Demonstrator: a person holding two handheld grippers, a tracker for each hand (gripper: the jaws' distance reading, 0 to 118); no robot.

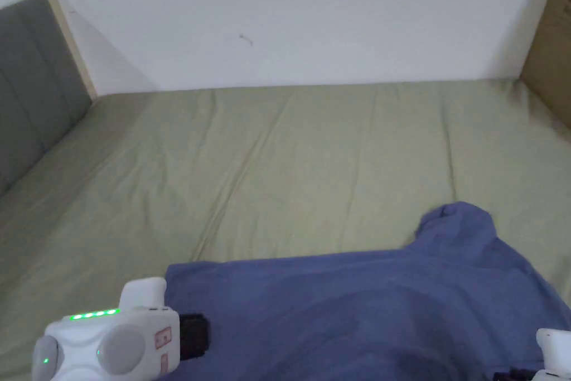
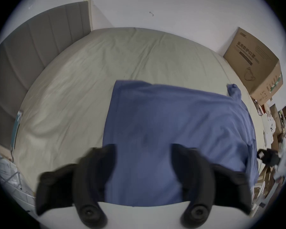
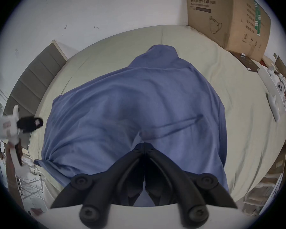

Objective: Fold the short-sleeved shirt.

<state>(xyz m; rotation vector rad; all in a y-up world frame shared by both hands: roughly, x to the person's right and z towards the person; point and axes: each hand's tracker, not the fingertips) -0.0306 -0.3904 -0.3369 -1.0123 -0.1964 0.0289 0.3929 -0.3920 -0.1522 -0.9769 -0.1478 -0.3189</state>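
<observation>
While the left gripper (image 2: 143, 163) hangs with jaws apart over the blue short-sleeved shirt (image 1: 357, 309), that shirt lies along the bed's (image 1: 290, 164) near edge, one sleeve toward the wall, and the right gripper (image 3: 144, 145) is clamped on its fabric.

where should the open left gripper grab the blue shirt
Judging from the pictures, take the blue shirt at its flat corner beside the left gripper, coming in low from the shirt's left side along the bed sheet. That edge lies straight and thin, so the open jaws could slide over it. The right gripper looks shut, seemingly pinching cloth.
</observation>
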